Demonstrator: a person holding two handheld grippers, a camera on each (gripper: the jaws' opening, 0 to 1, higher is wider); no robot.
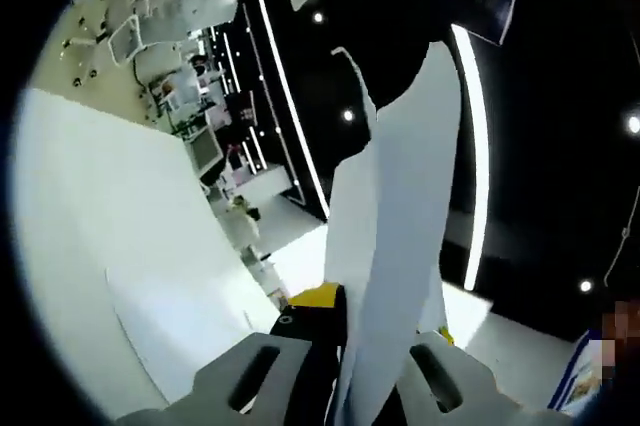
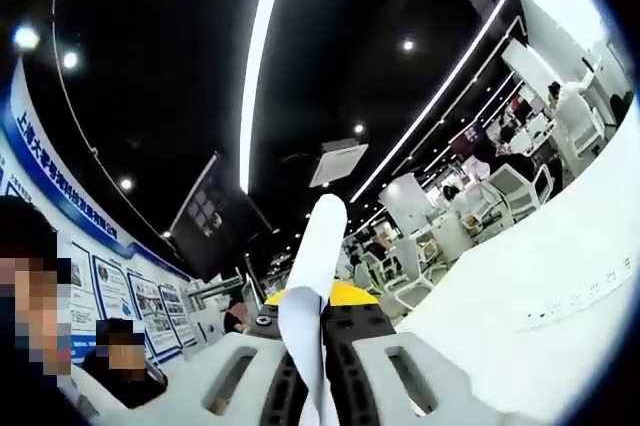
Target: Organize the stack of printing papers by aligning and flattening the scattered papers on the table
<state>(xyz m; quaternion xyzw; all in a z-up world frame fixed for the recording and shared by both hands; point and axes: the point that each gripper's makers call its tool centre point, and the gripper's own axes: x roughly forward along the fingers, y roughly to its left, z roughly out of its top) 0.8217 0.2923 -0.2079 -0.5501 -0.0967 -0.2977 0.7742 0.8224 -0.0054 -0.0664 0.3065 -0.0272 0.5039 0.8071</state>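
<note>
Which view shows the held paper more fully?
The left gripper view: the paper rises wide and long from the left hand-held gripper. The right gripper view shows a narrow curled strip in the right hand-held gripper.

Grippers: I count two, left gripper (image 1: 345, 386) and right gripper (image 2: 322, 371).
Paper stacks: one per view, stack of papers (image 1: 400, 236), (image 2: 310, 286).
Tables: one, table (image 1: 110, 246).

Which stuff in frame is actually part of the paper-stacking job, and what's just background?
Job:
- paper, clamped in the left gripper
- paper, clamped in the right gripper
- white table

Background:
- ceiling light strips
- wall posters
- white equipment stands
- seated people
</note>
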